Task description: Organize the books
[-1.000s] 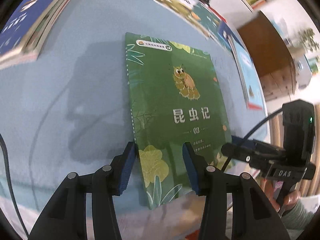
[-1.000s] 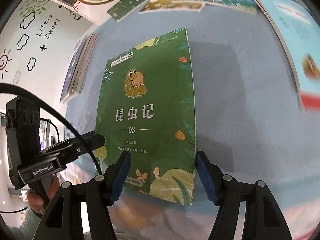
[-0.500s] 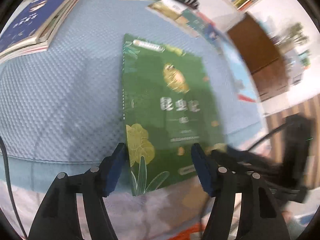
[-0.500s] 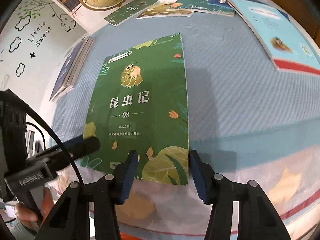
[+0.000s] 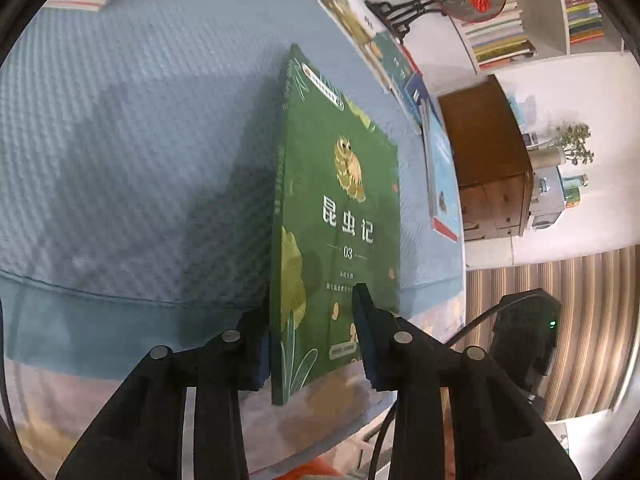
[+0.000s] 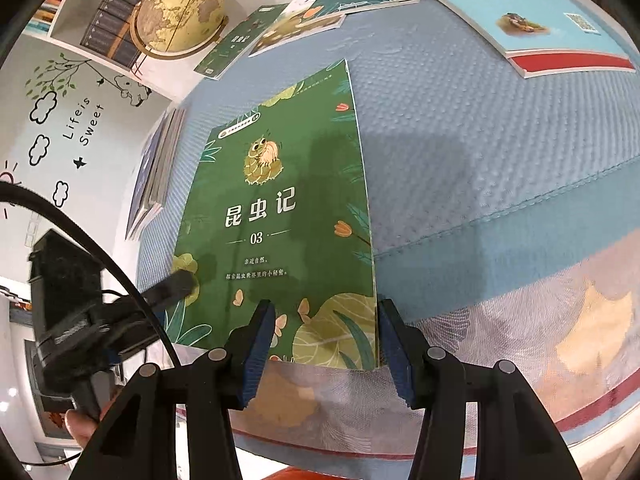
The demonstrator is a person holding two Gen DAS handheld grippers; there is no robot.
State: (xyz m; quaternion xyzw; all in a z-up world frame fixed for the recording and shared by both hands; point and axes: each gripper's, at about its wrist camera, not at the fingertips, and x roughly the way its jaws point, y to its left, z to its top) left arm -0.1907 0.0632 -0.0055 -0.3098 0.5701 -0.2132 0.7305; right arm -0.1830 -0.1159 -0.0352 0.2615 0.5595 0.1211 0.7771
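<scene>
Book [image 5: 340,220] at the table's [image 5: 120,140] near edge is now tilted, left gripper [image 5: 312,344] just closed on its spine corner, right gripper [image 6: 324,340] straddling it, unclamped, so lifting can begin.

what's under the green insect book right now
The green insect book lies on the blue textured cloth, its near end overhanging the table edge. One finger of the left tongs rests on its cover. Whatever lies directly beneath it is hidden.
</scene>
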